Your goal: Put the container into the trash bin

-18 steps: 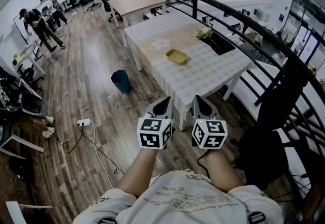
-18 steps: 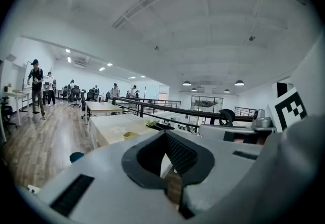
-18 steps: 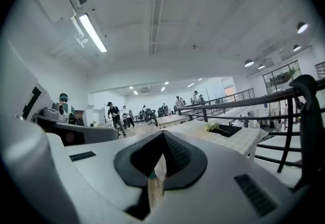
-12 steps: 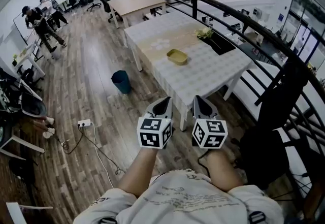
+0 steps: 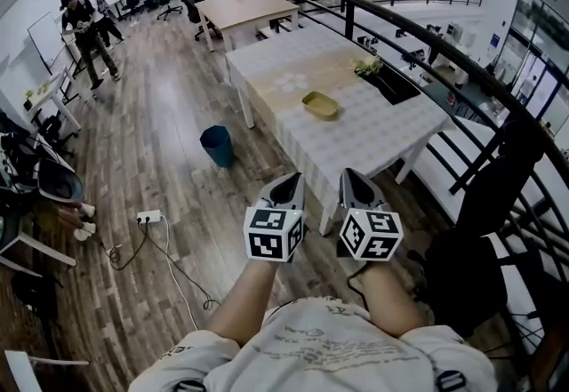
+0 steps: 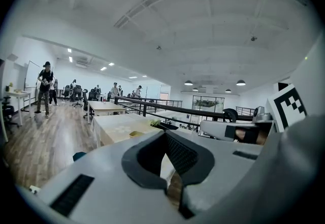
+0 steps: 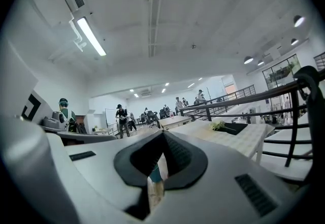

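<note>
A yellow container (image 5: pixel 320 105) lies on the long table with a checked cloth (image 5: pixel 373 128), far ahead of both grippers. On the wooden floor left of that table stands the teal trash bin (image 5: pixel 217 146). My left gripper (image 5: pixel 284 189) and right gripper (image 5: pixel 356 188) are held side by side in front of my chest, both shut with nothing in them. In the left gripper view the left gripper (image 6: pixel 165 134) points toward the table, with the container (image 6: pixel 136 134) small beyond it. The right gripper (image 7: pixel 163 134) shows the bin (image 7: pixel 156 172) through the slot under its tips.
A black railing (image 5: pixel 427 39) runs along the table's right side. A power strip (image 5: pixel 147 216) with cables lies on the floor at the left. A dark planter with greenery (image 5: pixel 378 70) sits on the table. A wooden table (image 5: pixel 247 6), office chairs and several people are farther back.
The head view has shifted a little, so the table and bin sit slightly lower and further right. Both grippers stay side by side and shut.
</note>
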